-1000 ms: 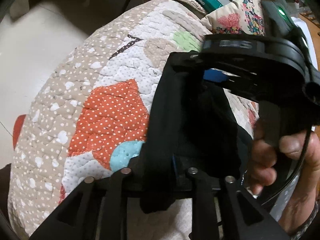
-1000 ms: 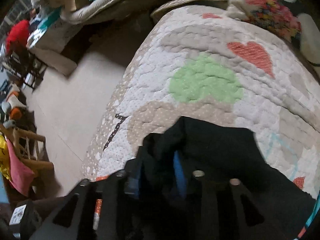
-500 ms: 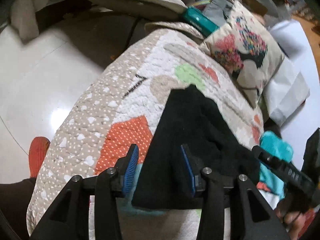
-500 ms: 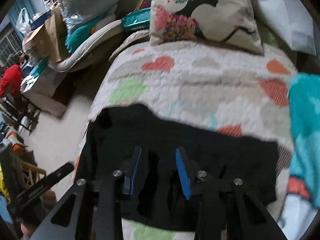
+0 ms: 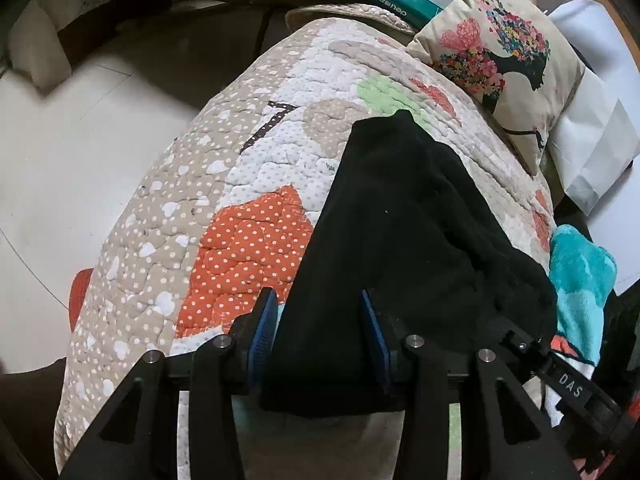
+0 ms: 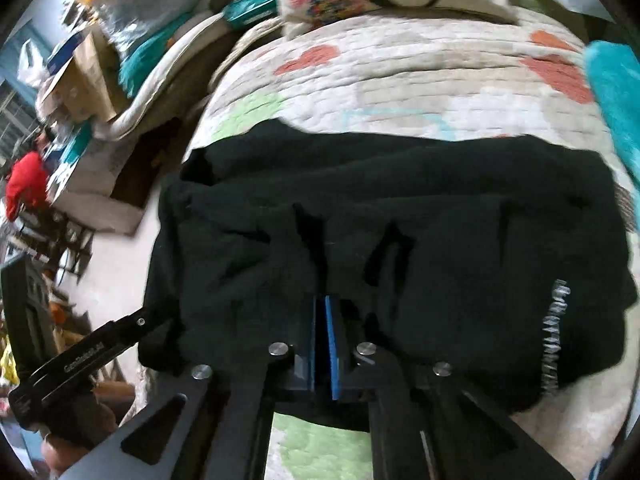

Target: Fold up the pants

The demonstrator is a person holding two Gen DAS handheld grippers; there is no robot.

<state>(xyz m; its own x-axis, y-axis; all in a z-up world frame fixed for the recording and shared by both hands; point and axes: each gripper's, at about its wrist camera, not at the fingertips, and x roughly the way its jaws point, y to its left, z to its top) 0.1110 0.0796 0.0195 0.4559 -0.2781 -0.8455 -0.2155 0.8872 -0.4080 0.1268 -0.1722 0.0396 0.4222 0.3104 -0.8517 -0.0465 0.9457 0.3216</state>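
The black pants (image 5: pixel 400 232) lie folded on the patchwork quilt (image 5: pixel 240 248), spread across its top and running from near the quilt's front edge toward the floral cushion (image 5: pixel 500 52).

Left gripper (image 5: pixel 320 332): the jaws stand released, with a wide gap between the two blue pads (image 5: pixel 262 330). The near edge of the pants lies in that gap, under and between the fingers. The fabric reaches or nearly reaches both pads, but neither pad presses a fold. A turquoise plush item (image 5: pixel 580 276) lies at the right of the pants, on the quilt.

Right gripper (image 6: pixel 323 340): the jaws are clenched, the two blue pads (image 6: pixel 331 344) nearly together. They sit at the near edge of the pants (image 6: pixel 400 232), where the cloth bunches into creases. The frame is blurred, so whether any fabric is pinched between the pads cannot be determined. The pants extend to both sides of this gripper, and the other gripper's black body (image 6: pixel 80 356) shows at the lower left, beside the pants' left end.
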